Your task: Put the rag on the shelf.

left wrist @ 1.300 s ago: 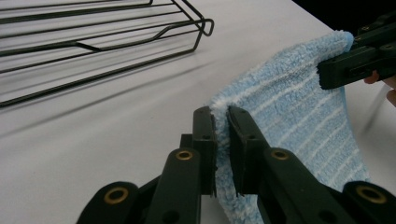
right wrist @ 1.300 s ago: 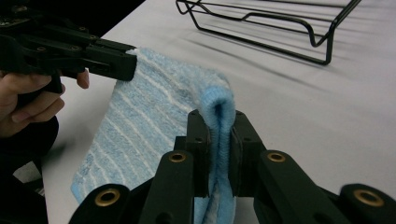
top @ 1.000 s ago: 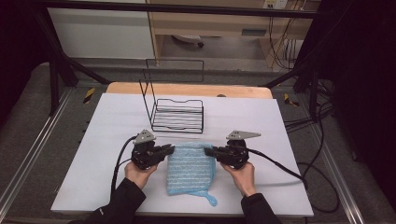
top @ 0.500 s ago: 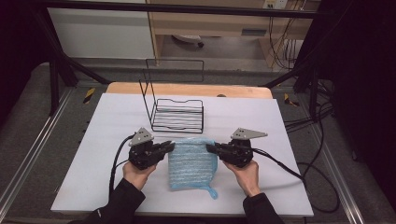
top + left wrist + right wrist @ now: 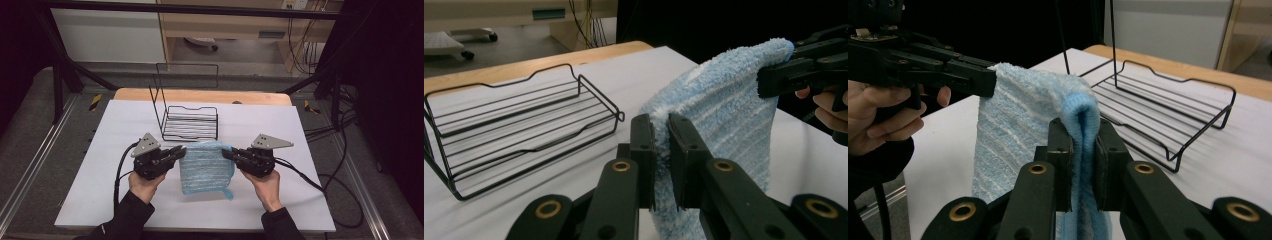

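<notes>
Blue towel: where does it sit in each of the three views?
High view: the blue towel is at centre, just below the wire rack.
Left gripper view: centre right, rack at left.
Right gripper view: centre left, rack at right.
Shared landmark: the wire rack.
</notes>
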Available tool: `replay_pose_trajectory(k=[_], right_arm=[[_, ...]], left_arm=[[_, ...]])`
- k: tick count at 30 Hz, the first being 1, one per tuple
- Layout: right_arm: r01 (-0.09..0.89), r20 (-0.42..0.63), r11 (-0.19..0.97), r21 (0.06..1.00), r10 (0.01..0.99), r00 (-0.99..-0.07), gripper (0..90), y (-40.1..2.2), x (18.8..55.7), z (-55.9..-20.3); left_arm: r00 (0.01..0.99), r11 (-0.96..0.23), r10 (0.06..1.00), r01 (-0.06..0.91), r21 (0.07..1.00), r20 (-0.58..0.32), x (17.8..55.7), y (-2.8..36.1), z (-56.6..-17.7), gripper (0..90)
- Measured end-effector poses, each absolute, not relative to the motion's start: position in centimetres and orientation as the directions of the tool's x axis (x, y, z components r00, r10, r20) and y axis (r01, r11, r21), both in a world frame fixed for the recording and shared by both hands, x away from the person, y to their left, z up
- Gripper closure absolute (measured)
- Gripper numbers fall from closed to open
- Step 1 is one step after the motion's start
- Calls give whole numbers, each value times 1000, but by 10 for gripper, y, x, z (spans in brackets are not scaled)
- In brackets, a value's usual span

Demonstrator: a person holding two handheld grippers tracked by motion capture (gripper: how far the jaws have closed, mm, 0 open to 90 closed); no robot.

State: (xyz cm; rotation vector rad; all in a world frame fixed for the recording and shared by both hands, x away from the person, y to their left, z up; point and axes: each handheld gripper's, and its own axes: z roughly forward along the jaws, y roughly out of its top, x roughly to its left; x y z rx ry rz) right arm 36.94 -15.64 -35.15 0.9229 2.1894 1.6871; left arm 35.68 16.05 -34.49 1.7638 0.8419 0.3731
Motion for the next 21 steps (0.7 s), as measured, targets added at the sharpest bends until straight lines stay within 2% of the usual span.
replay_pose_trajectory(k=[21], right_arm=[[196,108,66,978,641,-760,808,-146,371,-308]], left_arm=[[692,-61,712,233,971,-121,368,168,-299,815]])
